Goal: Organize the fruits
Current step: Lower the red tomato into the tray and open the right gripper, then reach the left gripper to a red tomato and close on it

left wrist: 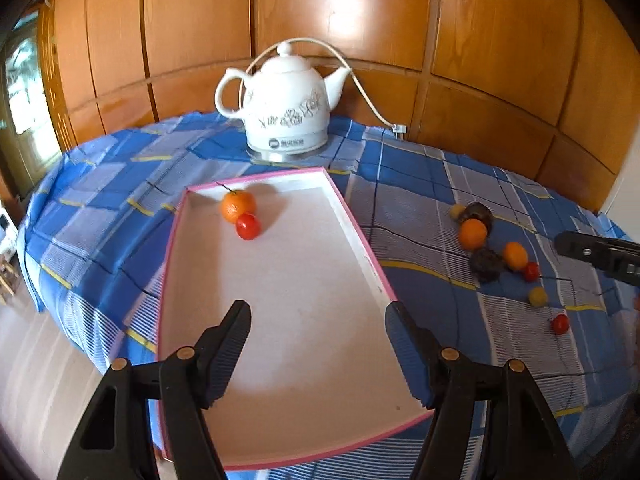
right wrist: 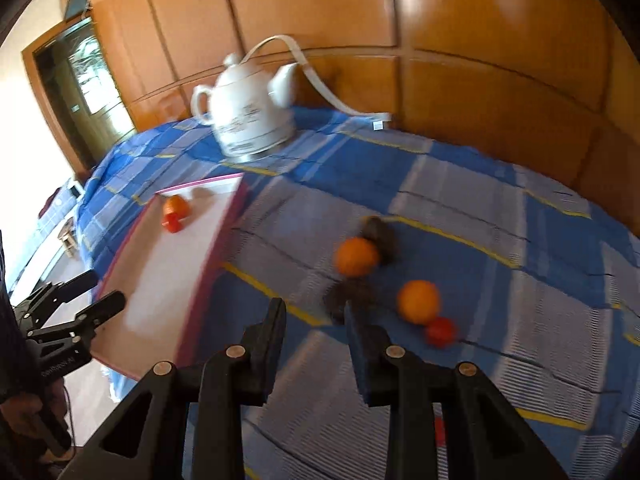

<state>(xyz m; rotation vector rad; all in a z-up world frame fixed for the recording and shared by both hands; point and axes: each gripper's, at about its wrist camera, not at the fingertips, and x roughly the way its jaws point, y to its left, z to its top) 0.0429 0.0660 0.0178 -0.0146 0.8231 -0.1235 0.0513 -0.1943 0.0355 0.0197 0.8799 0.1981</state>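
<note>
Orange (left wrist: 237, 206) and tomato (left wrist: 248, 226) touching in tray (left wrist: 280, 360), at its 11 o'clock corner. More fruit loose on blue checked cloth (left wrist: 420, 200) at 3 o'clock of tray: two oranges (left wrist: 473, 233), two dark fruits (left wrist: 486, 265), tomatoes, small yellow ones. Left tool (left wrist: 318, 312) over tray's near end, jaws wide, nothing between. Right tool (right wrist: 315, 310) above cloth near a dark fruit (right wrist: 352, 294), jaws narrow, gripping nothing. White kettle (left wrist: 286, 100) at 12 o'clock, against wood panels.
</note>
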